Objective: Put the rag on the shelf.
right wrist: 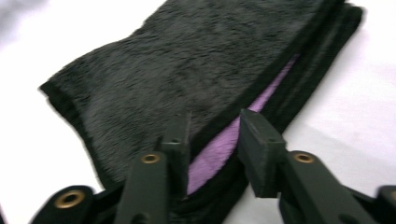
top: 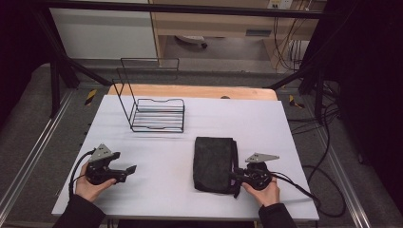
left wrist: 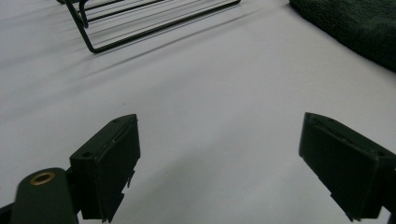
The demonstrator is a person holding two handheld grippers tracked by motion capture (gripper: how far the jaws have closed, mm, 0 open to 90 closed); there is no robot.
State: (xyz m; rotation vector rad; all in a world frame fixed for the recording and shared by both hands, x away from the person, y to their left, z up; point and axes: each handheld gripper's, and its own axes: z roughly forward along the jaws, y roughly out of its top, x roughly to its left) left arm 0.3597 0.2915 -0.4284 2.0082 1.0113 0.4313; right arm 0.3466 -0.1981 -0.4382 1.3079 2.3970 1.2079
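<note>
**Right gripper noses into folded towel's edge**

L to R across the white table (top: 157,161): the left gripper (top: 127,169) sits near the front-left corner, jaws spread wide w/ nothing between them, just bare tabletop. Behind it, toward the far edge, stands a black wire rack (top: 157,114), thin rods, open basket shape w/ a tall back frame, nothing in it. Right of centre lies the dark folded towel (top: 214,164), a neat rectangle, stacked in several layers, well apart from the rack. At its right edge works the right gripper (right wrist: 212,135), jaws partly open, one jaw on the plush top, the other at the side by the folded edges; a purple layer (right wrist: 219,149) peeks out between the folds. Pads don't look clamped on the cloth yet.

The towel looks soft, fluffy, light & floppy, prob. terry or microfibre w/ a stitched hem. It should sag and unfold if lifted by one layer, so the best hold seems to be across the whole stacked edge, all layers pinched together, pref. near a corner. Not fragile, not slippery; the nap ought to grip well against the hard black pads.
</note>
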